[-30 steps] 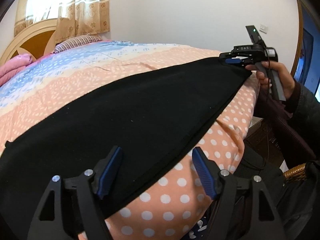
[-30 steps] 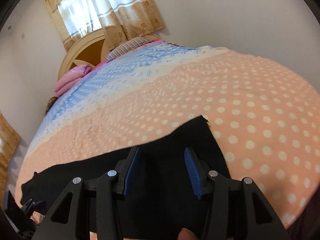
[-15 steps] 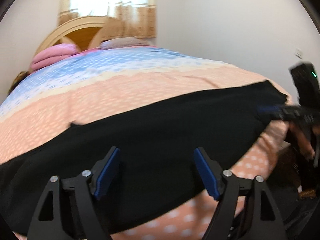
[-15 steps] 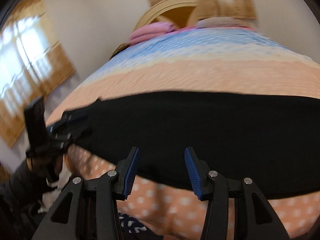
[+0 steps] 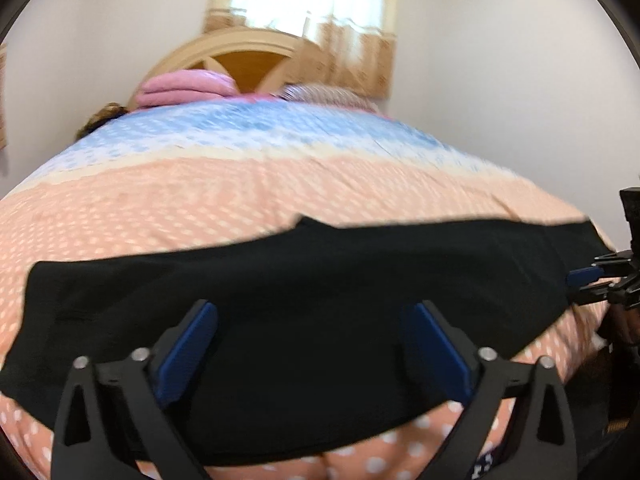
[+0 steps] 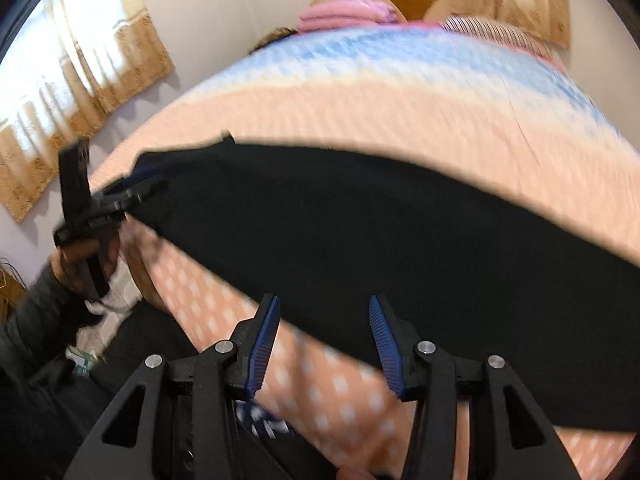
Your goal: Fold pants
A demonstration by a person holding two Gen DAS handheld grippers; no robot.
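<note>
Black pants [image 5: 304,300] lie flat in a long strip across the near edge of the bed, also in the right wrist view [image 6: 360,224]. My left gripper [image 5: 310,332] is open and empty, its blue pads just above the pants' near part. My right gripper [image 6: 322,332] is open and empty over the pants' front edge. Each gripper shows in the other's view: the right one [image 5: 596,284] at the pants' right end, the left one [image 6: 120,196] at their left end.
The bed [image 5: 200,184] has a peach dotted and blue cover, with pink folded bedding [image 5: 184,88] and a striped pillow [image 5: 332,96] by the wooden headboard [image 5: 240,56]. Curtained windows [image 6: 72,80] stand at the walls. The bed's front edge drops off near me.
Both cameras have swung round fast, with blur: the left view turned toward the headboard, the right one toward the left end of the pants. The pants stay flat. Both grippers stay open.
</note>
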